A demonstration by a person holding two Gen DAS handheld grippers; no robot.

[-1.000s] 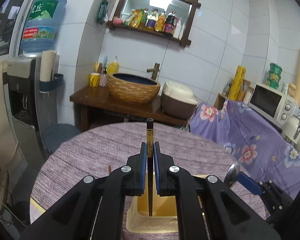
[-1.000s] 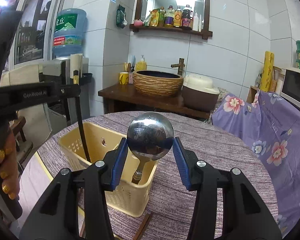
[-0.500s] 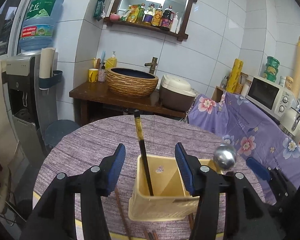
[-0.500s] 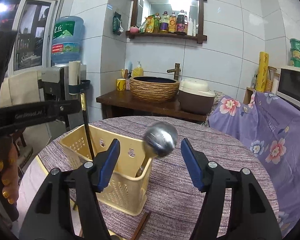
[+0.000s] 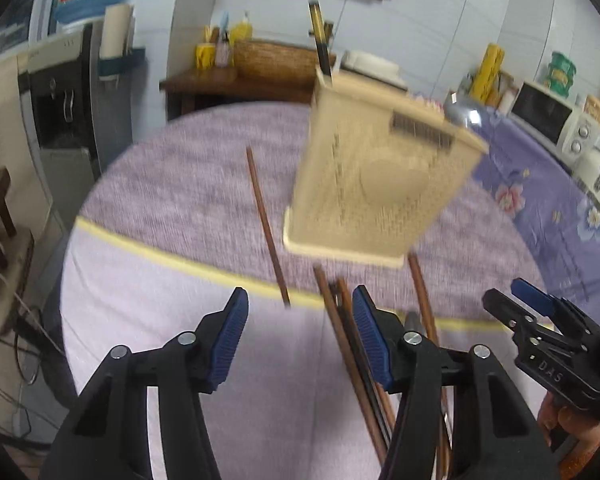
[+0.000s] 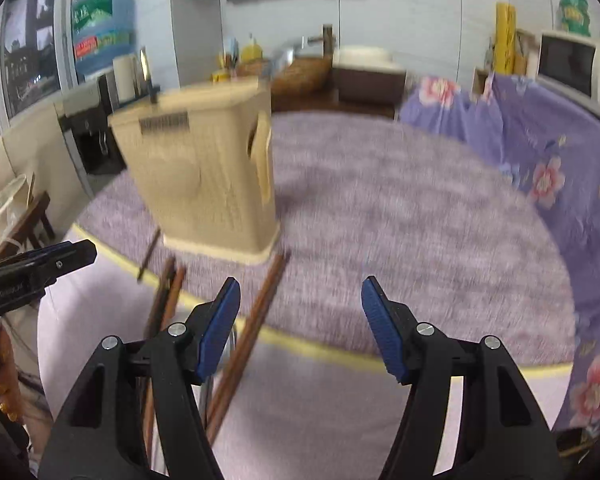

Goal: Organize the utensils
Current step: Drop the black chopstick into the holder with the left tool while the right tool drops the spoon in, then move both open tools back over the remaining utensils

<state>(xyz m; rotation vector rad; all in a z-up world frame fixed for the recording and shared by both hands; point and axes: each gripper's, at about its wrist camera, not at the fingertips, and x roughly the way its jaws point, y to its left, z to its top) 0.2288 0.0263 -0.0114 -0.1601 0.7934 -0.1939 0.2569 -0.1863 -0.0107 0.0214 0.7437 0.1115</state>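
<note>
A beige plastic utensil basket (image 5: 376,176) stands upright on the round purple table; it also shows in the right wrist view (image 6: 204,176). A black chopstick (image 5: 320,40) and a steel spoon (image 5: 462,114) stick out of its top. Several brown chopsticks lie on the table in front of it (image 5: 266,220), and in the right wrist view (image 6: 252,320). My left gripper (image 5: 298,344) is open and empty, low over the near chopsticks. My right gripper (image 6: 300,328) is open and empty, right of the basket. Both views are motion-blurred.
The table's near edge carries a yellow trim (image 5: 172,264). A purple floral cloth (image 6: 540,152) covers furniture at the right, with a microwave (image 5: 552,116) behind. A water dispenser (image 5: 60,92) stands at the left, a wooden sink counter (image 5: 236,76) behind.
Both grippers have let go, the left of the black chopstick and the right of the spoon, which now stand in the basket. Both have pulled back and dropped low toward the table's near edge.
</note>
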